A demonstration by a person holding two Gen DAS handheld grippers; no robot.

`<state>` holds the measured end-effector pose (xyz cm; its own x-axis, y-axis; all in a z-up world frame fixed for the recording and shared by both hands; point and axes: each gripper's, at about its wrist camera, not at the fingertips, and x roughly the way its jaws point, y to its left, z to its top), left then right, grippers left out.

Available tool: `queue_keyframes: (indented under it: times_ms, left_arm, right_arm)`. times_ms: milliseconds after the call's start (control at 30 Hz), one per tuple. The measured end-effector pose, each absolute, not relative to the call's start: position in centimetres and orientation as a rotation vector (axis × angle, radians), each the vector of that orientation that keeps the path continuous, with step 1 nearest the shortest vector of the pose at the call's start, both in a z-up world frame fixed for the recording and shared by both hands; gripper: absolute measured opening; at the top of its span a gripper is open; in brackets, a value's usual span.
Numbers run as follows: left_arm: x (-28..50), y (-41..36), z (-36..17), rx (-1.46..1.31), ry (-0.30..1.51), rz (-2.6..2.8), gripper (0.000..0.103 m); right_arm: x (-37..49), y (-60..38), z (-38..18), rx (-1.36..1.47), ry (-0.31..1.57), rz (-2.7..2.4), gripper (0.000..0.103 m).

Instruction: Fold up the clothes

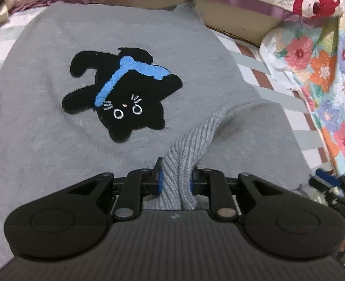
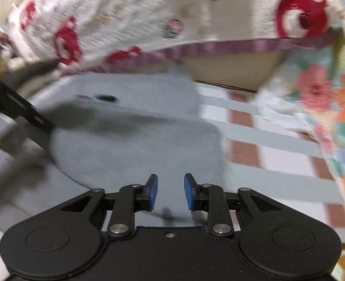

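Observation:
A grey sweater with a black cat patch lies spread on the striped bed sheet. My left gripper is shut on the sweater's ribbed cuff, which runs up from between the blue pads. The sleeve lies folded over the sweater's right side. In the right wrist view the same sweater is blurred by motion. My right gripper is open and empty just above the sweater's near edge. The right gripper also shows at the right edge of the left wrist view.
A white quilt with red prints and a purple hem hangs along the back. A floral quilt lies on the right. The striped sheet is bare to the right of the sweater. The left gripper's dark body crosses the right wrist view's left.

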<state>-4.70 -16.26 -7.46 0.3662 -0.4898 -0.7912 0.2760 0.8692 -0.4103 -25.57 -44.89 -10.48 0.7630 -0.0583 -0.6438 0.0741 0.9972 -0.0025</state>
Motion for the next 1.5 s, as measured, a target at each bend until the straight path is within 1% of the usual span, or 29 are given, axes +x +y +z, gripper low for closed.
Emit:
queue_keyframes:
  times_ms: [100, 133, 167, 200, 233, 267, 300, 333, 367, 400, 467, 500, 533, 567, 633, 667, 733, 833, 900, 1000, 1133, 1233, 1300, 1367, 1433, 1467, 1500]
  left_arm:
    - [-5.0, -14.8, -7.2, -0.375, 1.101, -0.487, 0.019]
    - [-5.0, -14.4, -7.2, -0.386, 1.094, -0.478, 0.019]
    - [-5.0, -14.2, -7.4, -0.365, 1.086, -0.447, 0.020]
    - [-5.1, -14.1, -7.8, -0.327, 1.073, -0.395, 0.020]
    - [-5.2, -14.2, -8.2, -0.273, 1.057, -0.342, 0.019]
    - [-5.4, -14.5, -8.6, -0.198, 1.036, -0.285, 0.019]
    - [-5.6, -14.7, -8.8, -0.144, 1.021, -0.253, 0.018]
    - [-5.8, -14.8, -8.9, -0.118, 1.016, -0.255, 0.018]
    - [-6.0, -14.8, -9.0, -0.092, 1.011, -0.256, 0.018]
    - [-6.1, -14.5, -8.9, -0.105, 1.008, -0.262, 0.018]
    - [-5.9, -12.8, -8.1, -0.226, 1.007, -0.287, 0.019]
    - [-5.7, -12.2, -7.9, -0.252, 1.006, -0.294, 0.021]
    - [-5.5, -11.6, -7.9, -0.262, 1.005, -0.290, 0.025]
    - [-5.5, -10.9, -7.8, -0.253, 0.989, -0.255, 0.032]
    - [-5.7, -9.3, -7.2, -0.183, 0.916, -0.104, 0.034]
    - [-5.9, -8.5, -6.9, -0.148, 0.878, -0.029, 0.032]
    - [-6.1, -6.7, -6.4, -0.148, 0.849, 0.003, 0.036]
    - [-6.6, -4.7, -6.7, -0.205, 0.919, -0.090, 0.042]
    - [-7.3, -4.5, -7.5, -0.190, 0.958, -0.123, 0.048]
    - [-8.6, -4.2, -8.7, -0.170, 0.980, -0.107, 0.050]
    - [-10.1, -2.9, -9.5, -0.175, 0.978, -0.108, 0.050]
    - [-9.7, -2.9, -9.9, -0.218, 0.974, -0.140, 0.051]
    - [-9.0, -3.1, -10.1, -0.252, 0.968, -0.164, 0.057]
    - [-7.9, -4.0, -10.7, -0.276, 0.969, -0.175, 0.060]
    - [-6.7, -5.2, -11.5, -0.251, 0.969, -0.184, 0.057]
    - [-6.3, -6.0, -11.6, -0.201, 0.963, -0.190, 0.030]
    - [-6.1, -6.8, -11.3, -0.113, 0.948, -0.197, 0.010]
  right_arm:
    - [-26.0, -46.8, -11.6, 0.071, 0.717, -0.101, 0.039]
    - [-26.0, -47.3, -11.9, 0.078, 0.726, -0.094, 0.039]
    - [-26.0, -47.8, -12.3, 0.085, 0.735, -0.087, 0.041]
    - [-26.0, -48.3, -12.6, 0.092, 0.744, -0.080, 0.048]
    - [-25.6, -48.3, -12.9, 0.092, 0.760, -0.067, 0.051]
    - [-25.5, -48.2, -13.3, 0.097, 0.762, -0.056, 0.052]
    - [-25.4, -48.2, -13.7, 0.103, 0.762, -0.044, 0.051]
    - [-25.3, -48.2, -14.1, 0.109, 0.762, -0.033, 0.046]
    - [-25.1, -48.2, -14.6, 0.116, 0.762, -0.022, 0.031]
    - [-25.3, -48.2, -14.5, 0.116, 0.743, -0.033, 0.026]
    - [-25.6, -48.0, -14.2, 0.114, 0.698, -0.063, 0.022]
    - [-25.8, -47.9, -14.1, 0.113, 0.675, -0.077, 0.021]
    - [-25.9, -47.9, -14.0, 0.111, 0.653, -0.092, 0.021]
    - [-25.9, -47.8, -14.2, 0.109, 0.655, -0.101, 0.021]
    - [-25.7, -47.7, -14.8, 0.105, 0.667, -0.118, 0.021]
    - [-25.4, -47.5, -15.1, 0.091, 0.686, -0.129, 0.021]
    - [-25.1, -47.4, -15.2, 0.074, 0.696, -0.144, 0.021]
    - [-24.8, -47.5, -15.1, 0.060, 0.705, -0.163, 0.021]
    - [-24.8, -47.5, -15.2, 0.062, 0.708, -0.170, 0.022]
    - [-24.7, -47.3, -15.2, 0.062, 0.699, -0.189, 0.021]
    - [-25.9, -46.5, -13.0, 0.062, 0.595, -0.226, 0.019]
    - [-25.0, -46.1, -14.3, 0.007, 0.673, -0.230, 0.019]
    - [-25.1, -45.8, -14.8, 0.007, 0.682, -0.215, 0.021]
    - [-25.4, -45.7, -14.4, 0.007, 0.662, -0.206, 0.023]
    - [-25.5, -45.7, -14.3, 0.004, 0.659, -0.197, 0.024]
    - [-25.5, -45.7, -14.3, 0.001, 0.658, -0.191, 0.027]
    - [-25.4, -45.7, -14.4, -0.009, 0.662, -0.196, 0.027]
